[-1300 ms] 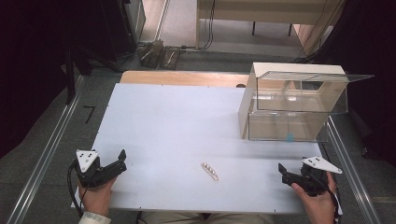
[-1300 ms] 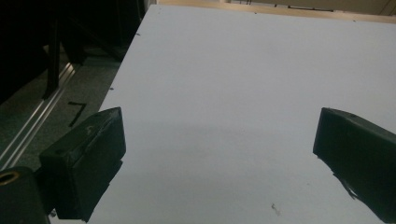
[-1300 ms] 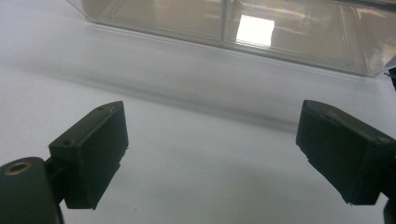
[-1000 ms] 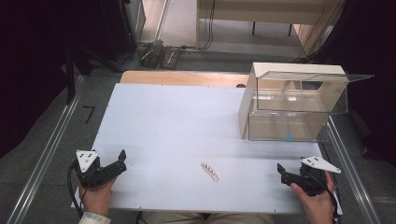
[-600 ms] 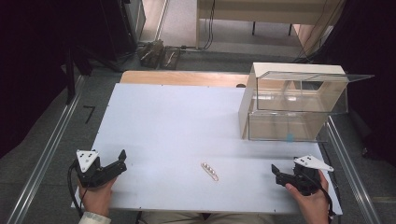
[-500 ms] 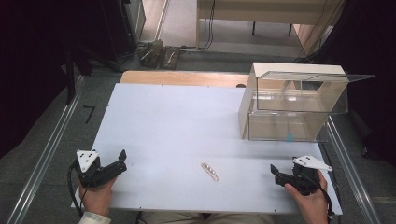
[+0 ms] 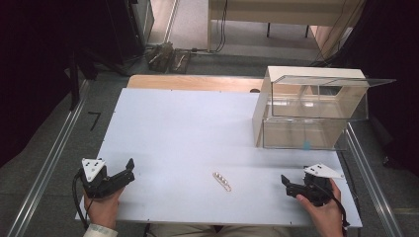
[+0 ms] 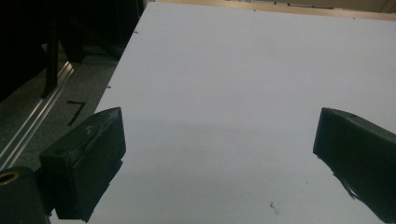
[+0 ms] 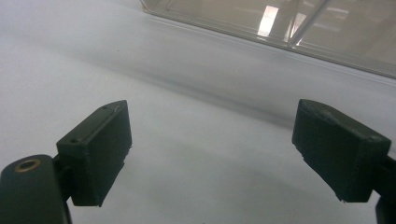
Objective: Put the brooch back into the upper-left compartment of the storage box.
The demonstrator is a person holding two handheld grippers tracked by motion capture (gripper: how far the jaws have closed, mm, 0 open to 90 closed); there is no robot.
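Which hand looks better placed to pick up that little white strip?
Probably the right gripper: open, its jaws point toward the small white strip. The left gripper sits farther off.

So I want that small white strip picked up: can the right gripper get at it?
Probably yes: the right gripper, jaws open, faces the strip across bare table.

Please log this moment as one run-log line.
left gripper: open, empty | right gripper: open, empty | beaded strip: on table between them | clear box: far right
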